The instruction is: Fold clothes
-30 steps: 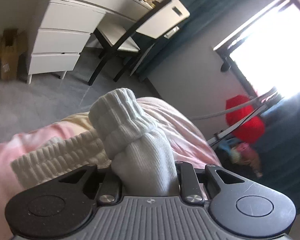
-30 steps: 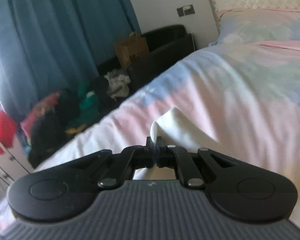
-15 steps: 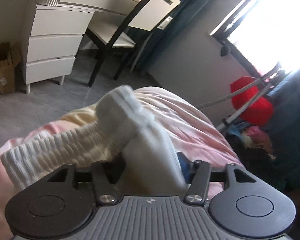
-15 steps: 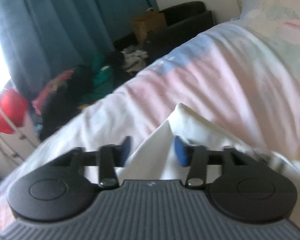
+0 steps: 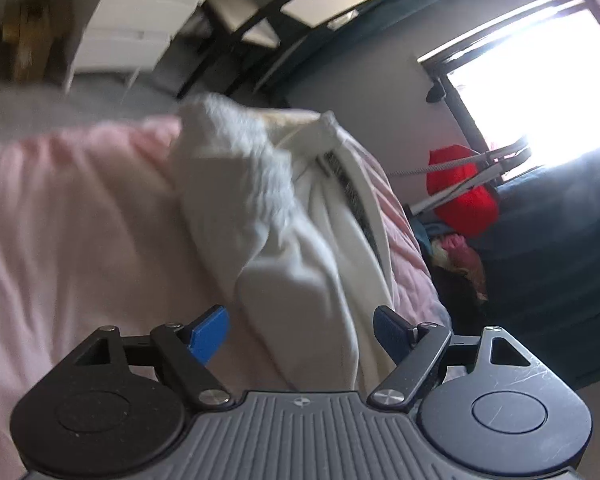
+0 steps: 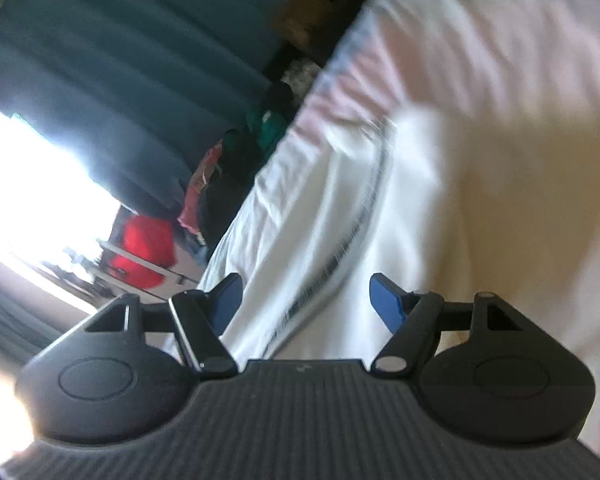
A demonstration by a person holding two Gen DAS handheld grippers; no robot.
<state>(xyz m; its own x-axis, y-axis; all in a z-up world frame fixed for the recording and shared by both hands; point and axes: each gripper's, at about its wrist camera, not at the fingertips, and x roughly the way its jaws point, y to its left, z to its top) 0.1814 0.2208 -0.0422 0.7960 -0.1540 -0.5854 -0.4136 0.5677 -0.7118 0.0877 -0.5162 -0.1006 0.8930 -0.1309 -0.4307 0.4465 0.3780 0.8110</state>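
Observation:
A white zip-up garment (image 5: 284,216) lies folded lengthwise on the pink bedspread (image 5: 80,220), its ribbed cuff at the far end and a dark zipper strip along its right side. My left gripper (image 5: 302,330) stands open just above its near end, blue pads apart, holding nothing. In the right wrist view the same white garment (image 6: 332,216) shows with its zipper (image 6: 352,240) running diagonally. My right gripper (image 6: 306,300) is open over it, fingers on either side of the cloth without pinching it. Both views are motion-blurred.
A white drawer unit (image 5: 140,32) and a black-framed chair (image 5: 284,8) stand beyond the bed's foot. A red bag (image 5: 460,192) and a heap of clothes (image 6: 236,168) lie on the floor by dark teal curtains (image 6: 100,60) under a bright window (image 5: 540,92).
Both grippers went from shut on the white garment to open. The cloth dropped onto the bed, and both cameras pulled back and tilted.

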